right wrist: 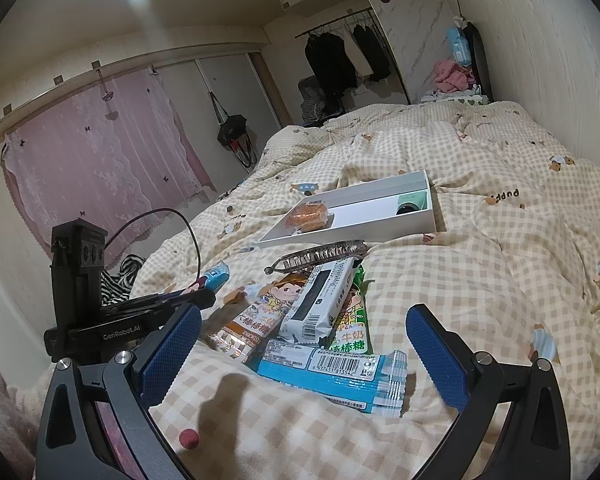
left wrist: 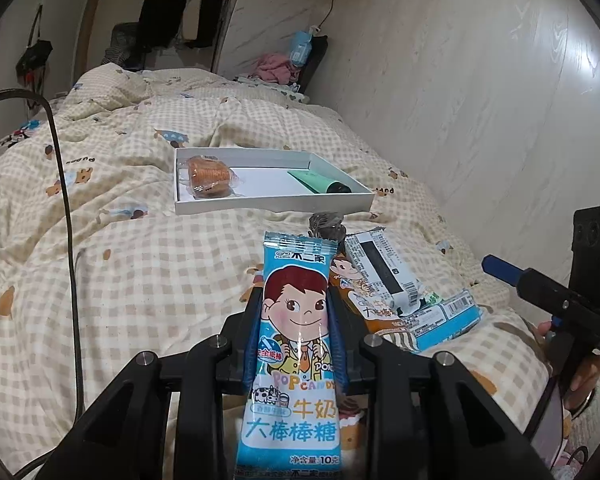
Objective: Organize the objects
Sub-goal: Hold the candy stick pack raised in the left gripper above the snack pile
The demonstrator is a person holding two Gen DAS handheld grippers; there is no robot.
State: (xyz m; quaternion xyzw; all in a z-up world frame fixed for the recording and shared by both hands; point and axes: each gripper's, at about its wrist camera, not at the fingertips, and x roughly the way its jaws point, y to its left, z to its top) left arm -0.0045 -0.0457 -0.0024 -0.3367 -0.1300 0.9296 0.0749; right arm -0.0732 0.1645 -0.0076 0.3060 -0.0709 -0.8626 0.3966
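My left gripper (left wrist: pixel 296 320) is shut on a blue milk lollipop packet (left wrist: pixel 296 344), held upright above the bed. A white tray (left wrist: pixel 272 204) lies ahead on the checked quilt, holding a wrapped orange cake (left wrist: pixel 210 176) and a green tube (left wrist: pixel 320 182). A pile of snack packets (left wrist: pixel 384 284) lies to the right of the held packet. My right gripper (right wrist: pixel 304 356) is open, its blue pads (right wrist: pixel 436 356) either side of a blue packet (right wrist: pixel 332 376) in the pile. The tray (right wrist: pixel 432 220), cake (right wrist: pixel 306 216) and a hair claw (right wrist: pixel 320 258) lie beyond it.
The left gripper's body (right wrist: pixel 80 292) with the held packet's tip sits left of the pile. A small red ball (right wrist: pixel 189 438) lies on the quilt near my right gripper. A wall (left wrist: pixel 480 100) runs along the bed's right side. A cable (left wrist: pixel 66 208) trails over the quilt.
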